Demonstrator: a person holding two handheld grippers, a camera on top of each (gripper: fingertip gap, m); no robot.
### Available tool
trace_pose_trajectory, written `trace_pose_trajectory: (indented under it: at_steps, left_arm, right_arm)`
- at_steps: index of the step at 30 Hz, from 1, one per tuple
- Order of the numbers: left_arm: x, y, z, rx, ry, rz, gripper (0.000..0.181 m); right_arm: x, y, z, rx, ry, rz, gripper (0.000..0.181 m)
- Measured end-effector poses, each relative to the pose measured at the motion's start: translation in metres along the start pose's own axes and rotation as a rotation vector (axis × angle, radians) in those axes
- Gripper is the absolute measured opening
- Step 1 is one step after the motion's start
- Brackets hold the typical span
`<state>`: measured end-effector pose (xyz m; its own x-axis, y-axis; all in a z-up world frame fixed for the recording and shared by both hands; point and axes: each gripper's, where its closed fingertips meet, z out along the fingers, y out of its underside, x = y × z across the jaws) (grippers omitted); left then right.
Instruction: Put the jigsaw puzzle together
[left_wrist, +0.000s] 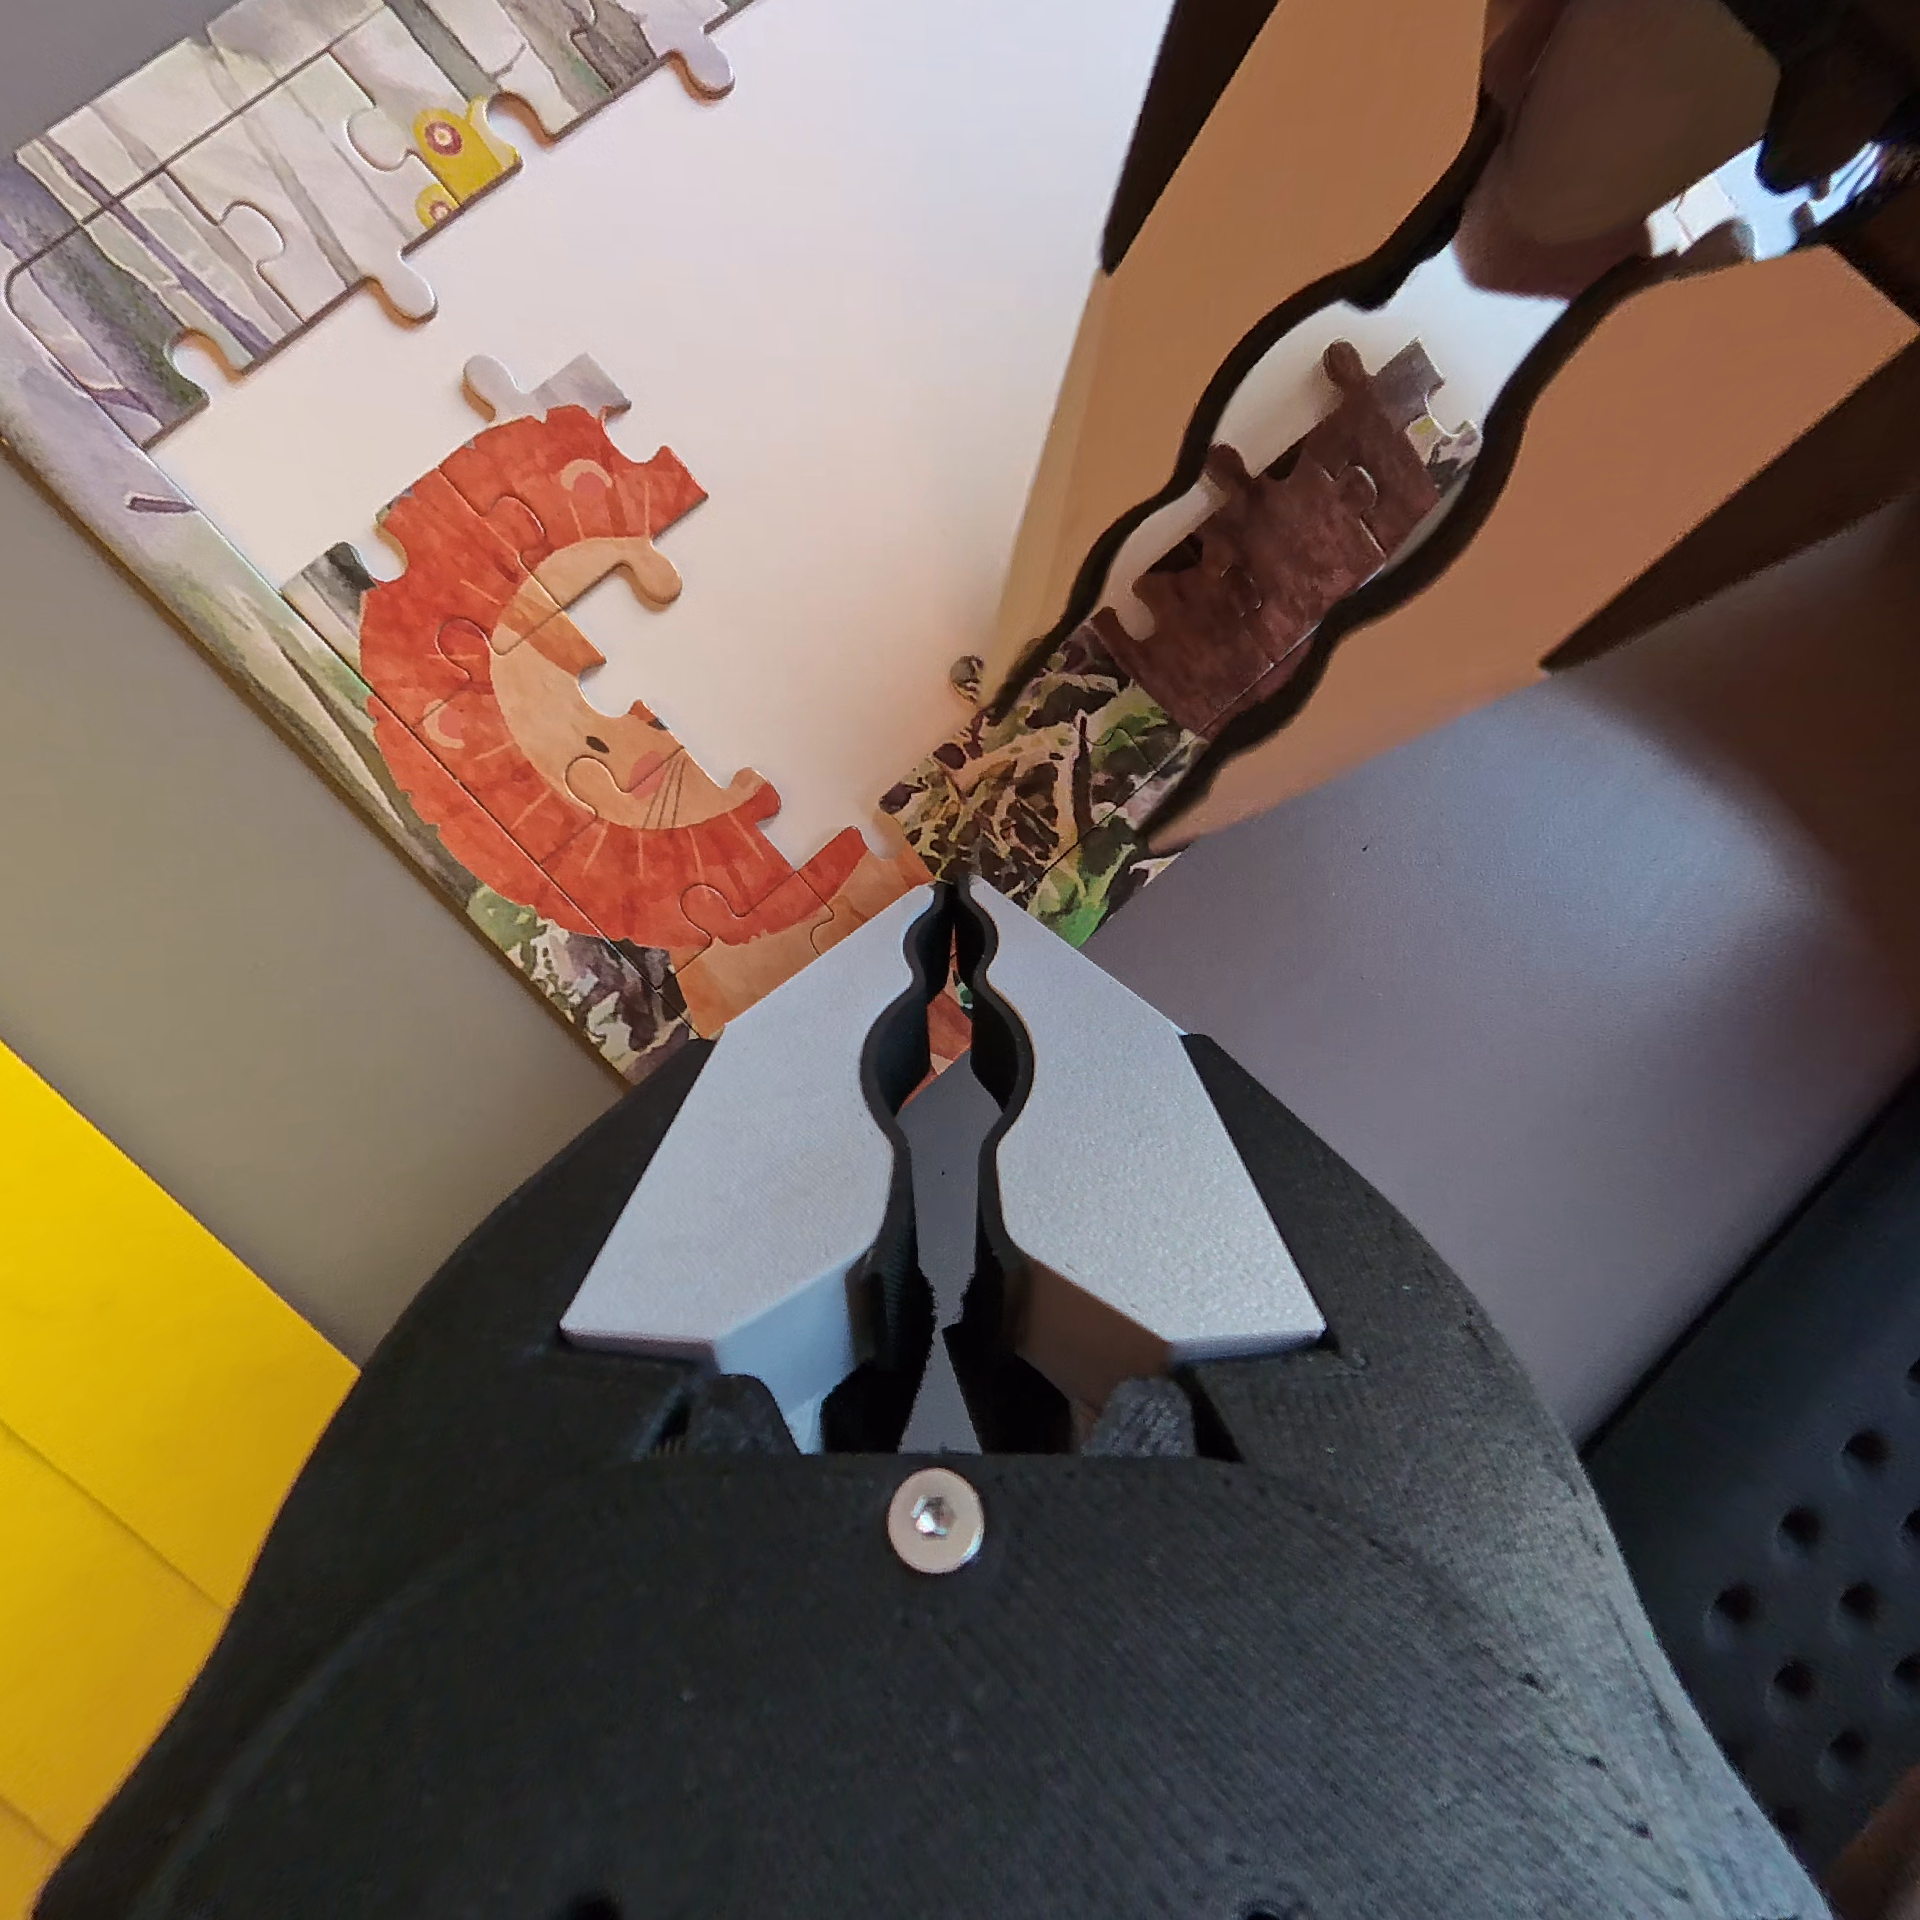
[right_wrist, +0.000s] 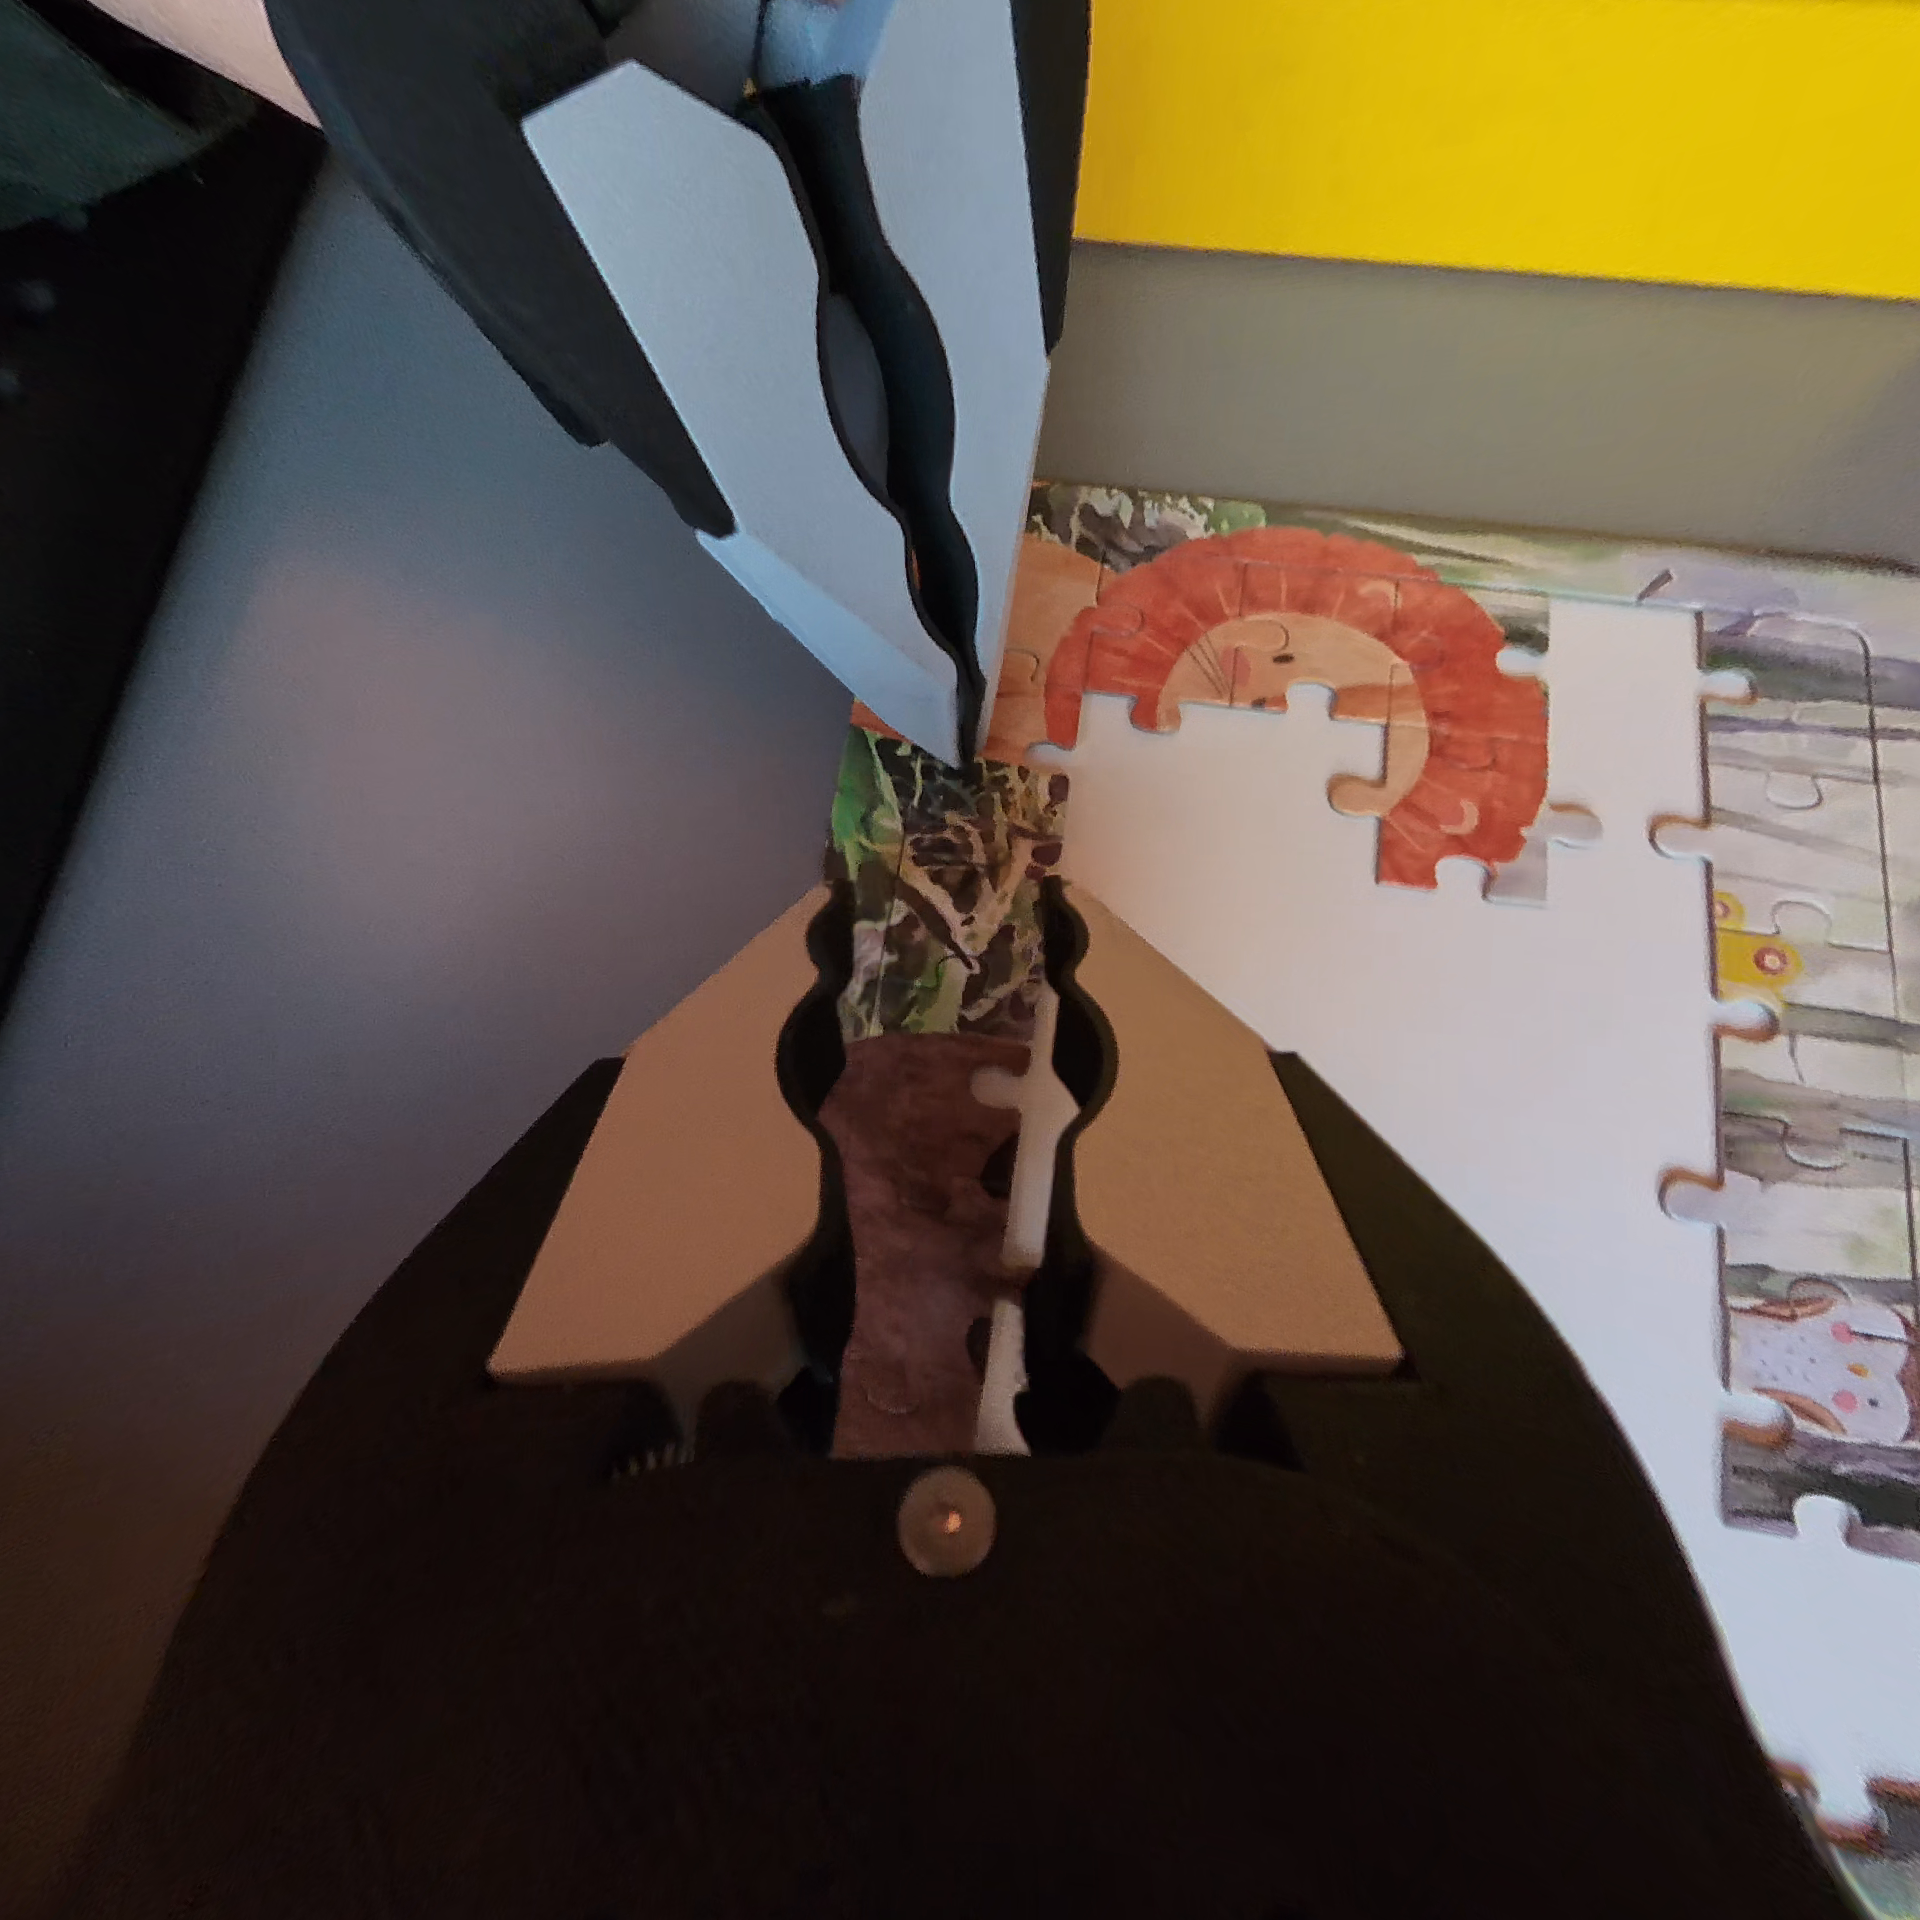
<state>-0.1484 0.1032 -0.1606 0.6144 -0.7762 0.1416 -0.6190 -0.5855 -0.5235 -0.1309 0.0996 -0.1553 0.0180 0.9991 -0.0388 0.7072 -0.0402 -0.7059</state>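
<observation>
On the table (right_wrist: 416, 831), the puzzle (right_wrist: 1455, 727) is pressed by the clenched left tool (right_wrist: 966, 740); the right tool (right_wrist: 951, 904) is parted, empty.

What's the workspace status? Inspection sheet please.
Surface: grey table; white puzzle board partly filled.
Job's things: lion section joined; foliage-and-brown strip along the near edge; border pieces joined.
Clutter: nothing seen.
Grippers: left hand-held gripper shut, tips at the puzzle edge; right hand-held gripper open over the strip.
Cables: nothing seen.
Surroundings: yellow surface beyond the table; black perforated object beside it.
</observation>
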Motion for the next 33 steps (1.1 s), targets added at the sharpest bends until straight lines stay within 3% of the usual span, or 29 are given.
trace_pose_trajectory:
  at_steps: [3,33]
  left_arm:
    - [-0.001,0.001,0.0,0.0,0.002,-0.002,0.0]
    - [-0.021,0.004,-0.003,0.001,0.015,-0.057,0.0]
  right_arm:
    - [0.003,0.003,0.006,-0.041,0.014,-0.014,0.045]
    - [-0.01,0.007,-0.002,-0.222,-0.018,0.07,0.045]
